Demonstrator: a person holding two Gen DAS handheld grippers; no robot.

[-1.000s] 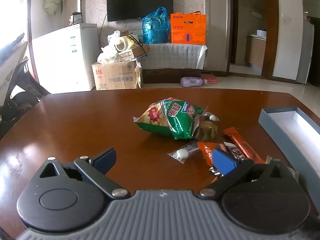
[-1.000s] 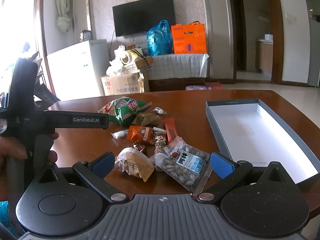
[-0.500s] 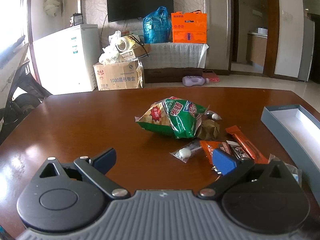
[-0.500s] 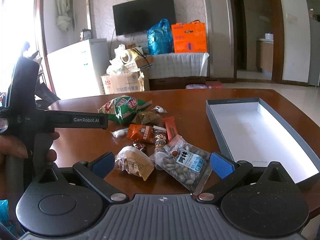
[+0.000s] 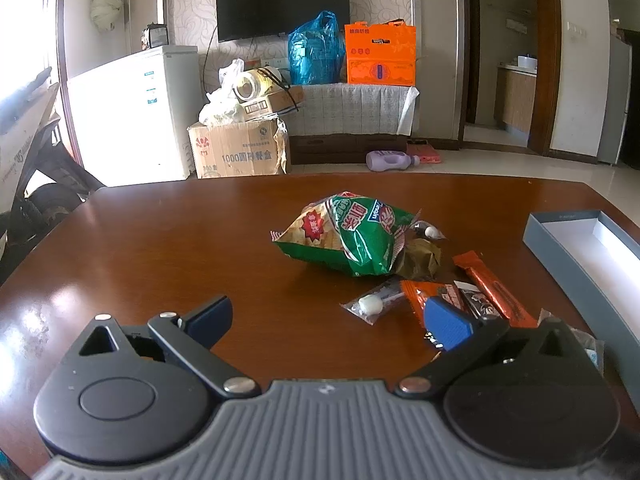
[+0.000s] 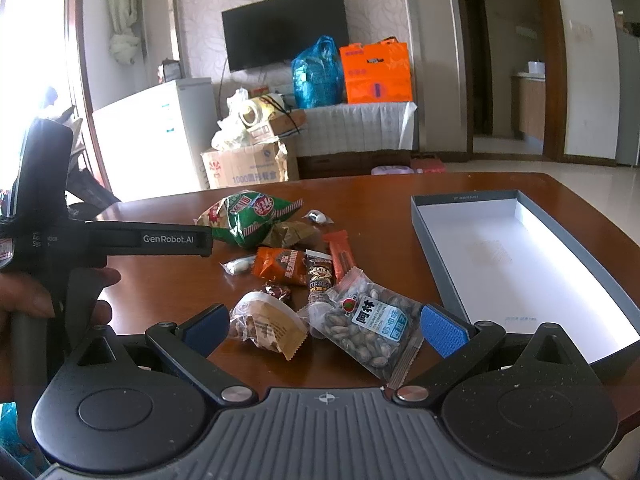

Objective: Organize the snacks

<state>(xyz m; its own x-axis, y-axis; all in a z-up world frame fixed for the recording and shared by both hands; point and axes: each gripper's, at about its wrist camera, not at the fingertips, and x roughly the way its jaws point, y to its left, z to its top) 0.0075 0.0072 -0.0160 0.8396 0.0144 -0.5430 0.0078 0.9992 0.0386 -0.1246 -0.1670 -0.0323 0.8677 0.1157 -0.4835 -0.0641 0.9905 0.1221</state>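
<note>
A pile of snacks lies on the brown table (image 5: 160, 248): a green chip bag (image 5: 352, 232) (image 6: 248, 216), an orange packet (image 6: 280, 266), an orange bar (image 5: 492, 288) (image 6: 340, 254), a clear seed bag (image 6: 372, 328), a tan wrapped snack (image 6: 268, 324) and small candies. An open grey box (image 6: 520, 256) (image 5: 576, 240) stands to their right, white inside. My left gripper (image 5: 328, 320) is open and empty, left of the pile. My right gripper (image 6: 324, 326) is open and empty, its fingers on either side of the tan snack and seed bag.
The left gripper's black handle (image 6: 120, 238), held by a hand, sits at the left of the right wrist view. Beyond the table are a white fridge (image 5: 136, 116), a cardboard box (image 5: 236, 152) and a TV (image 5: 280, 0).
The left gripper has drifted slightly, so the snack pile sits a little higher and to the right in its view. The right gripper has barely moved. Both stay open.
</note>
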